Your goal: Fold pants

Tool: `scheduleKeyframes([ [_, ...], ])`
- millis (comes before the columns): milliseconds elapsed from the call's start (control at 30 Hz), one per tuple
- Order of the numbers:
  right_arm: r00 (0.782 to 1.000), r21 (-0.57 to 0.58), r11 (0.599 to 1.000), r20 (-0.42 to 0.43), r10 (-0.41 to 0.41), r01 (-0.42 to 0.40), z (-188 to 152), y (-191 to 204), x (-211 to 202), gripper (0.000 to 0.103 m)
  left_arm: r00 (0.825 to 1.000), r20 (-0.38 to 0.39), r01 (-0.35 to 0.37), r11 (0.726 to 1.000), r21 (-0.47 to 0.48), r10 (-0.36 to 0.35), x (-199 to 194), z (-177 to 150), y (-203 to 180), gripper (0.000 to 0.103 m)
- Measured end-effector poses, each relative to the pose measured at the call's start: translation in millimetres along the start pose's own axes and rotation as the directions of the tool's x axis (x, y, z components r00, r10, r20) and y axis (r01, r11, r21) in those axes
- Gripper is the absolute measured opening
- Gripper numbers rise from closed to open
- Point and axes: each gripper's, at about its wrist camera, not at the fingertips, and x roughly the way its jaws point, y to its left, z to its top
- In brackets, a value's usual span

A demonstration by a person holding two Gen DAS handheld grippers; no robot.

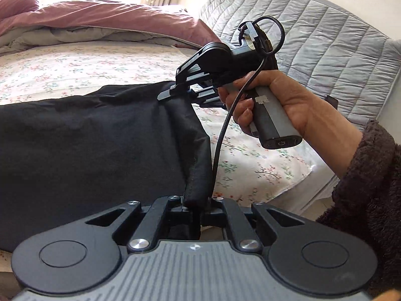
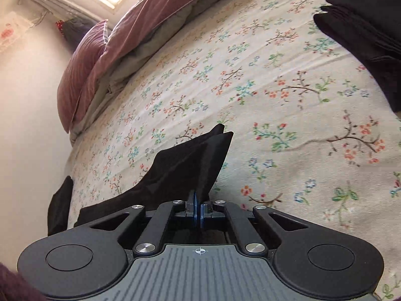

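Observation:
Black pants [image 1: 87, 135] lie across the floral bed sheet [image 1: 75, 67]. My left gripper [image 1: 196, 204] is shut on a bunched edge of the pants at the near side. My right gripper [image 1: 175, 92] is seen in the left wrist view, held in a hand, shut on the far corner of the same edge, which is stretched between the two grippers and lifted. In the right wrist view the right gripper [image 2: 199, 212] is shut on a black flap of the pants [image 2: 185, 165] that sticks up above the sheet [image 2: 250, 100].
A mauve duvet [image 1: 105, 17] and pillow [image 2: 80, 75] lie at the head of the bed. A grey quilted cover [image 1: 313, 37] stands at the right. A stack of folded dark clothes [image 2: 363, 30] sits on the sheet at the upper right. A cable [image 1: 225, 135] hangs from the right gripper.

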Motion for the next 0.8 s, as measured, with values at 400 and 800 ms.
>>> scheduleKeyframes([
  [400, 0.994, 0.034, 0.995, 0.064, 0.090, -0.092, 5, -7, -44, 0.001, 0.996, 0.067, 0.070, 0.991, -0.116, -0.062, -31, 2, 29, 0.013],
  [800, 0.983, -0.077, 0.981, -0.050, 0.177, -0.180, -10, 102, 56, 0.007, 0.990, 0.054, -0.100, 0.934, -0.342, 0.126, -78, -11, 137, 0.013],
])
